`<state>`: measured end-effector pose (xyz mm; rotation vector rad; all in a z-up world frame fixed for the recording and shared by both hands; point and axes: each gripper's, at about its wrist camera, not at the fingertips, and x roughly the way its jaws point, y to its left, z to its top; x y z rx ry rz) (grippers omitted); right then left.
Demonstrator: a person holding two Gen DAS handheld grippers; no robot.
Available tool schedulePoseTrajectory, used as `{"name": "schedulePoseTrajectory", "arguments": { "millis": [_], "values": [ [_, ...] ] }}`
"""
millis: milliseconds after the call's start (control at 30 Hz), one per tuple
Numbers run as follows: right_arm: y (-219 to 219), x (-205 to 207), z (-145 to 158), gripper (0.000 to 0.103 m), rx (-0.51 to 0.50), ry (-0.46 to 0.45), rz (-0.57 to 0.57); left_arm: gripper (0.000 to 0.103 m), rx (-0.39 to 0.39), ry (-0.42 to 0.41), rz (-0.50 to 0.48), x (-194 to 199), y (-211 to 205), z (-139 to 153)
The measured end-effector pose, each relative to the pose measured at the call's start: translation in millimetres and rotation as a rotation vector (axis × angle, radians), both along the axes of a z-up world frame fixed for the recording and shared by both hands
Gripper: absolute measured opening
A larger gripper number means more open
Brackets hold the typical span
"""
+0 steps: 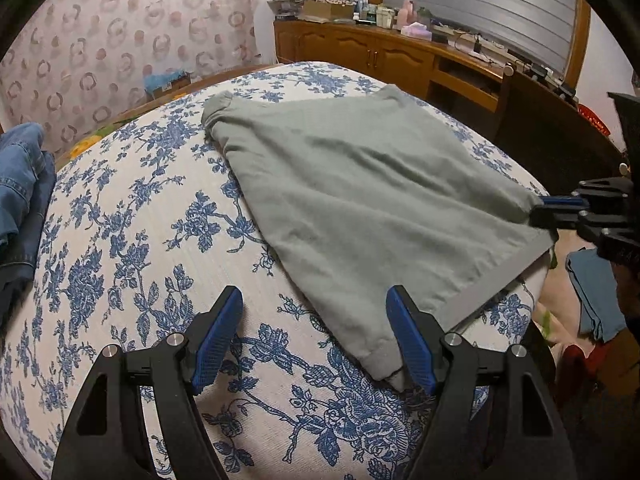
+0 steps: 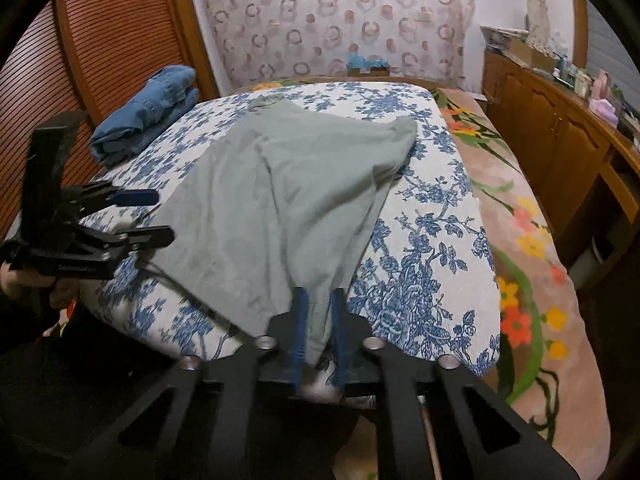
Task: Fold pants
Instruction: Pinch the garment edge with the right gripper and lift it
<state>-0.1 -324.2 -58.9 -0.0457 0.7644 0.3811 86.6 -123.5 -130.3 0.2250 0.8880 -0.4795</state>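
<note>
Soft, light grey pants (image 2: 280, 200) drape limply; take them at the hem corners. Right gripper (image 2: 320, 300) clenches the 6 o'clock corner; left gripper (image 1: 316, 304) jaws gape, empty.

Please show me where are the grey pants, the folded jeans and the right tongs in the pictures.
grey pants (image 1: 360, 192): left wrist view, middle of the spread cloth.
folded jeans (image 2: 148, 116): right wrist view, top of the blue stack.
right tongs (image 2: 320, 320): right wrist view, between the blue tips, shut on the pants' edge.
</note>
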Motion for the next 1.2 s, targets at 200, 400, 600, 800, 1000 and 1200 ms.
{"name": "schedulePoseTrajectory", "arguments": {
  "millis": [200, 400, 600, 800, 1000, 1200],
  "values": [
    [-1.4, -5.0, -6.1, 0.008, 0.019, 0.010, -0.019, 0.076, -0.018, 0.005, 0.005, -0.2, 2.4, -1.0],
    [3.9, -0.2, -8.9, 0.021, 0.019, 0.006, -0.052, 0.075, -0.043, 0.000, 0.010, -5.8, 7.5, 2.7],
    [4.6, 1.6, -16.9, 0.030, 0.027, 0.014, -0.071, 0.064, -0.085, 0.012, -0.007, -8.6, 11.4, 7.7],
    [13.1, 2.3, -19.5, 0.031, 0.044, 0.003, -0.045, 0.063, -0.058, 0.013, -0.012, -9.6, 8.3, 2.1],
    [21.6, 6.3, -22.0, 0.031, 0.043, -0.005, -0.005, 0.063, -0.053, 0.013, -0.011, -9.7, 6.6, 2.6],
    [20.2, 7.0, -24.7, 0.027, 0.049, -0.011, -0.003, 0.038, -0.105, 0.049, -0.044, -12.2, 6.4, 4.9]
  ]
}}
